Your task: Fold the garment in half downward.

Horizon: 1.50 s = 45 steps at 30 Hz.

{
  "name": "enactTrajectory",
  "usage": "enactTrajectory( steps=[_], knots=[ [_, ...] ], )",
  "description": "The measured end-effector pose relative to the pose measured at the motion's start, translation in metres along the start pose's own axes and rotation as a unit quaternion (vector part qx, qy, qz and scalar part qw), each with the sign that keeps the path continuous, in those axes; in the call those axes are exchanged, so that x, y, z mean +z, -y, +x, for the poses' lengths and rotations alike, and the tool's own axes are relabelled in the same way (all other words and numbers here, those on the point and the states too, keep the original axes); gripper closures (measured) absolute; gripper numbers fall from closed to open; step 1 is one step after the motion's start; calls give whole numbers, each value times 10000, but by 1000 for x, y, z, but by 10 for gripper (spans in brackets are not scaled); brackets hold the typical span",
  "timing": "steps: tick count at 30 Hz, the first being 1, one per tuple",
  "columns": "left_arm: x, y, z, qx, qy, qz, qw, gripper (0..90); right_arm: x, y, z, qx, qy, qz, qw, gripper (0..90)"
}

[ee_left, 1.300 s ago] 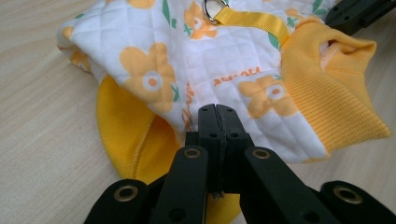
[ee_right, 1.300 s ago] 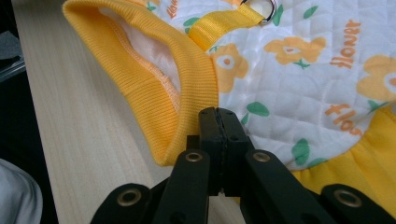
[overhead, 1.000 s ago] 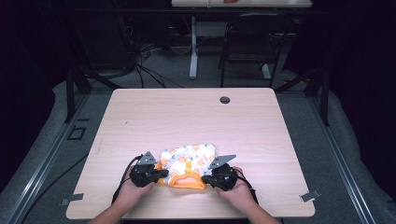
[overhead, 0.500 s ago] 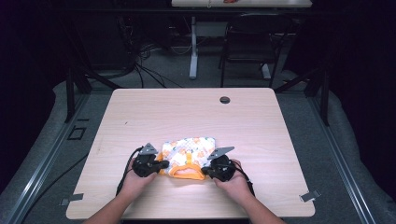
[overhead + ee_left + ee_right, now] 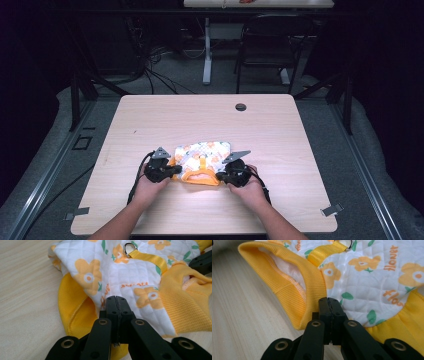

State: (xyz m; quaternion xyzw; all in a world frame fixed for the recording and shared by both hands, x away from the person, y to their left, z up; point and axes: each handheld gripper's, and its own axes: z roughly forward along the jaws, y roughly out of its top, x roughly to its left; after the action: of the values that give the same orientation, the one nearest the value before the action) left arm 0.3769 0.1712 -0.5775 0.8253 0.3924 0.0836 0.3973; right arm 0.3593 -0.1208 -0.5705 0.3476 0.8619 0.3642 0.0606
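Both the left gripper (image 5: 170, 170) and right gripper (image 5: 225, 175) pinched the flowery pet vest (image 5: 202, 155) low in the frame, its folding not yet finished

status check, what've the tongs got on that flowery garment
Left tongs shut on garment, right tongs shut on its other side. Garment lies flat on table. Nothing in the way.

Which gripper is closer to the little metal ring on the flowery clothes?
Hard to call, maybe the right. The ring sits mid-garment on a yellow strap. The left gripper pinches the garment's left side, the right gripper its right side, each about equally far away.
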Motion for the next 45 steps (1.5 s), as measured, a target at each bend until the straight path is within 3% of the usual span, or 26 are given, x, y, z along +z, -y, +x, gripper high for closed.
enactTrajectory(
  steps=[16,20,37,45],
  knots=[
    [3,-2,5,-163,-6,-76,9998,900,5,-8,-6,34,125,15,9999,900],
    [4,-6,4,-73,-79,34,9999,900,5,-10,-6,31,167,70,9998,900],
    [3,-11,3,-116,-127,78,9998,900,4,-15,-3,59,237,81,9997,900],
    [-10,-16,-1,-69,-81,-70,9999,900,-11,-25,2,-28,211,-176,9996,900]
  ],
)
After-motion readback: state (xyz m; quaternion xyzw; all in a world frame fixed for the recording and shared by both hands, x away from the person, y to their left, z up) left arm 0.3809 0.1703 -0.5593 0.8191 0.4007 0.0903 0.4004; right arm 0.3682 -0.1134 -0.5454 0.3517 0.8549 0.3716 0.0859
